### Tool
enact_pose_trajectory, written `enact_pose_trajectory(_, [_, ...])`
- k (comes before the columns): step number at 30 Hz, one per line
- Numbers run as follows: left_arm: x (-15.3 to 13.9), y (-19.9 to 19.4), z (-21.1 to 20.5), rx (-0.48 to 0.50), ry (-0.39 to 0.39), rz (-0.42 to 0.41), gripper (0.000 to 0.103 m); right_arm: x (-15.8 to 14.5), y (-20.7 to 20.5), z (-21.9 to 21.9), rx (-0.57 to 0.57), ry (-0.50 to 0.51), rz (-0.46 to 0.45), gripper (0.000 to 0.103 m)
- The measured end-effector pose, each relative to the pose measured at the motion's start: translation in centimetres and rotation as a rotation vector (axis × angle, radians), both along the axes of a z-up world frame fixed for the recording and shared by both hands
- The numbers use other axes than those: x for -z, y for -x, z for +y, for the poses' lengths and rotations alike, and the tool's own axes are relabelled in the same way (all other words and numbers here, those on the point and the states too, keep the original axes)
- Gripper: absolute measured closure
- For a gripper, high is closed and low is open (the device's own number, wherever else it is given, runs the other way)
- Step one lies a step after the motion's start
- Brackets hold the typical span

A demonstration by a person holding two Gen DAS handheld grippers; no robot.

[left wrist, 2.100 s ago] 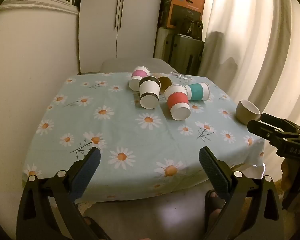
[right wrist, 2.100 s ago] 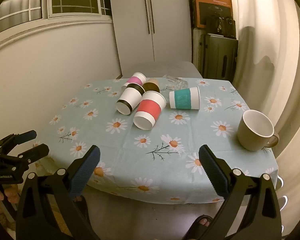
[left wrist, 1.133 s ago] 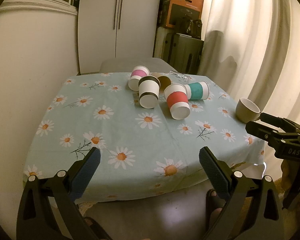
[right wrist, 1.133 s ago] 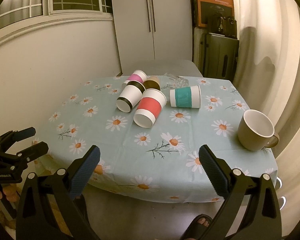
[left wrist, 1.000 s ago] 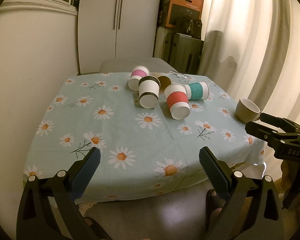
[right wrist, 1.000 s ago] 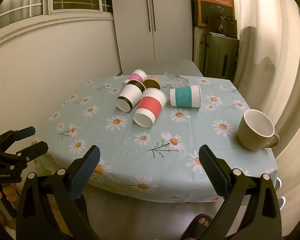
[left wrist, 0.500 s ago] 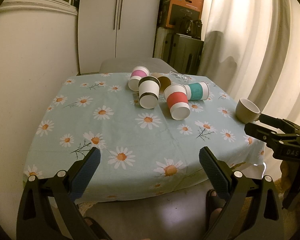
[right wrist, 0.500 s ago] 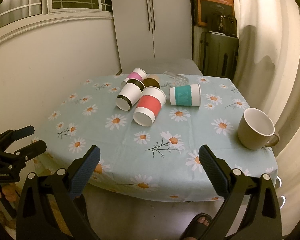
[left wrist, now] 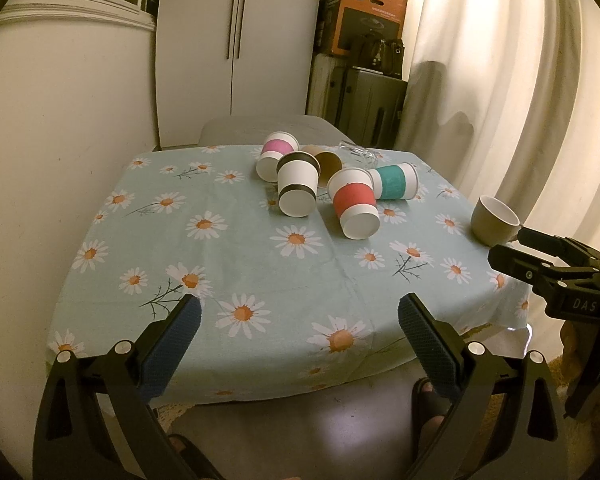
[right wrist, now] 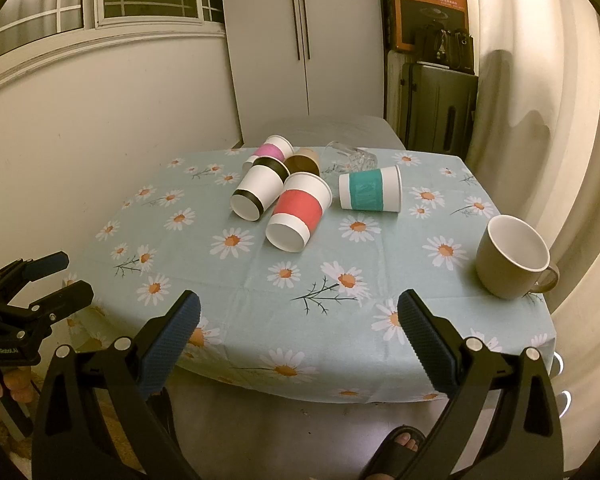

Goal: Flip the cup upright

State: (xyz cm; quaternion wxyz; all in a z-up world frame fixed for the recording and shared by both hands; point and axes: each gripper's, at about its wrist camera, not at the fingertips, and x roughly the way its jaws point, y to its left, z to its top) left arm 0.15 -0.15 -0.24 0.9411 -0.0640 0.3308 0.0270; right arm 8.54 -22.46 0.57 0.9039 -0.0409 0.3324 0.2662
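Several paper cups lie on their sides mid-table on a daisy tablecloth (left wrist: 228, 264): a red-banded cup (left wrist: 355, 207) (right wrist: 297, 213), a black-banded cup (left wrist: 297, 188) (right wrist: 259, 191), a teal-banded cup (left wrist: 394, 181) (right wrist: 371, 194), a pink-banded cup (left wrist: 275, 153) (right wrist: 271, 149) and a brown cup (left wrist: 326, 161) (right wrist: 303, 162). My left gripper (left wrist: 300, 320) is open and empty near the table's front edge. My right gripper (right wrist: 299, 316) is open and empty over the front edge; it also shows at the right in the left wrist view (left wrist: 512, 248).
A beige mug (right wrist: 512, 258) (left wrist: 494, 222) stands upright at the table's right edge. A clear glass (right wrist: 350, 157) lies behind the cups. A wall is on the left, a cupboard (left wrist: 236, 52) and a grey chair (right wrist: 332, 132) behind, curtains on the right. Sandalled feet show below.
Both grippers have drifted very slightly; the views barely shift. The cups and mug have not moved.
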Motion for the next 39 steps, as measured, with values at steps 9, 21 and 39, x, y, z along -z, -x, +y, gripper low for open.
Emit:
enact_pose_trajectory(9, [0.0, 0.0, 0.0, 0.000, 0.001, 0.000, 0.007, 0.1, 0.0, 0.1, -0.002, 0.000, 0.002, 0.005])
enact_pose_trajectory(21, [0.0, 0.0, 0.0, 0.000, 0.000, 0.001, 0.007, 0.2, 0.0, 0.2, -0.003, 0.004, 0.005, 0.005])
enact_pose_trajectory(39, [0.0, -4.0, 0.6, -0.007, -0.003, 0.033, 0.007, 0.7, -5.6, 2.2, 0.000, 0.010, 0.089, 0.005])
